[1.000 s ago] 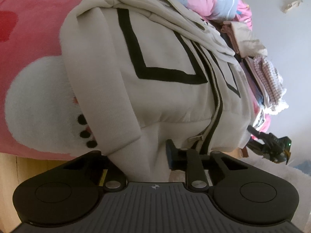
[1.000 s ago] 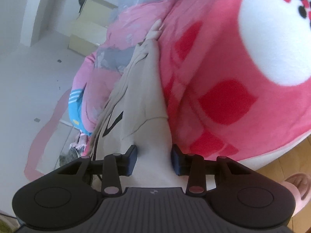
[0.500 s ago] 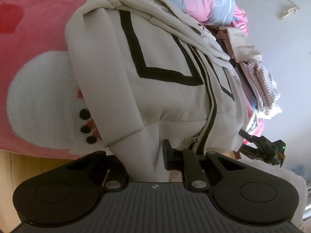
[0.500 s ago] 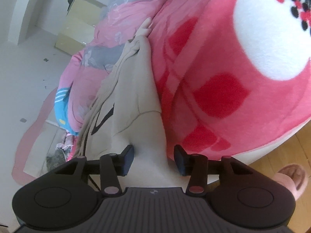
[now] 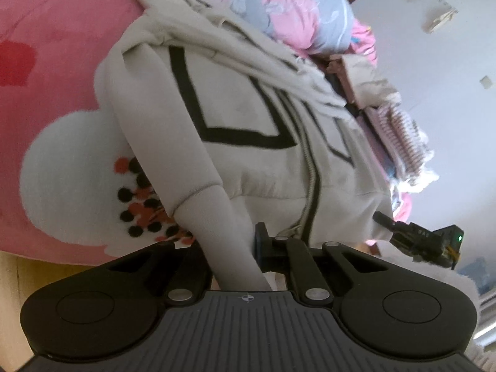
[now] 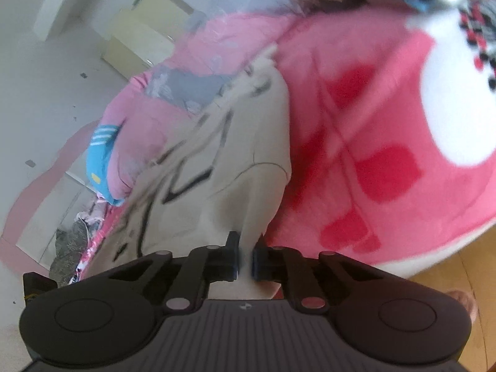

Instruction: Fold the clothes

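A cream zip jacket with black lines lies on a pink blanket with a white patch. Its sleeve cuff runs between the jaws of my left gripper, which are closing and pinch it; one finger is hidden under the cloth. My right gripper is closing too, its pads nipping the jacket's cream fabric near the bed's front edge. In the left wrist view the right gripper shows as a black body at the jacket's hem corner.
A stack of folded clothes and a pink-grey quilt lie behind the jacket. Wooden floor runs below the bed edge, with a foot on it. A pale box stands on the floor beyond.
The right jaws were apart around the fabric and have closed on it, and that hand has risen. The left jaws have narrowed onto the cuff, and the jacket looks drawn slightly nearer.
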Tool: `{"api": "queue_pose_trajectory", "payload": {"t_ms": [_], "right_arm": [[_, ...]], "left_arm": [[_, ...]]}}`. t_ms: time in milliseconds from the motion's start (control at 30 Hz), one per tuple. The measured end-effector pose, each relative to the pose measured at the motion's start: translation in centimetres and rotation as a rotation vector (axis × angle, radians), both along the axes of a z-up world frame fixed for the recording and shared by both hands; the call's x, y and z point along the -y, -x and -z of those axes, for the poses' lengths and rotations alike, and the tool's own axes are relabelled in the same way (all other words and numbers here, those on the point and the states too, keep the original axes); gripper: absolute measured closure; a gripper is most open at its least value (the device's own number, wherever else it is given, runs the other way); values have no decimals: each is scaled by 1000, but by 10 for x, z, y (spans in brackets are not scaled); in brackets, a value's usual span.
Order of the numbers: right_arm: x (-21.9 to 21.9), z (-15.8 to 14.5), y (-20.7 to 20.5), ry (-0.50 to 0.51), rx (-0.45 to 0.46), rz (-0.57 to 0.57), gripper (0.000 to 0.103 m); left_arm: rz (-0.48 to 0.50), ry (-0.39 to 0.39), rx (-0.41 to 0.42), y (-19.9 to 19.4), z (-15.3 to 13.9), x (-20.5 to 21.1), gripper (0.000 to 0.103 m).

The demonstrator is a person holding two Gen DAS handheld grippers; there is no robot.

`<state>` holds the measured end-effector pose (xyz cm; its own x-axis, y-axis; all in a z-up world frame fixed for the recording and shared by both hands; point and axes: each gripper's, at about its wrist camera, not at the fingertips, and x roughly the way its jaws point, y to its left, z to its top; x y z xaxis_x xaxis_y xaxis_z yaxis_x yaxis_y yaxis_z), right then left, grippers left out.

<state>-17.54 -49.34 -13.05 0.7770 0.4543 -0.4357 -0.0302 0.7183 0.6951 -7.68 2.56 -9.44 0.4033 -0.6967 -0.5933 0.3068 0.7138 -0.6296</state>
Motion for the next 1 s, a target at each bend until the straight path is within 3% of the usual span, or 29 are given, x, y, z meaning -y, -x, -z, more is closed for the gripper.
{"api": "queue_pose_trajectory", "payload": {"t_ms": [233,467,700,1000], "right_arm": [[-14,-39,5,25,104,-8,97],[-31,-82,-13,74,194,-18,97],[-20,-123,-47,39,308,20,98],[-15,-149,-133,71,342,33,98]], "left_arm": [[-29,120,8,3,-15,-10,99],[-66,225,80,-12,-40,-26,100],[-108,273,179,-54,-70,-34,100],[-123,228,267,-136,-80,-30,100]]}}
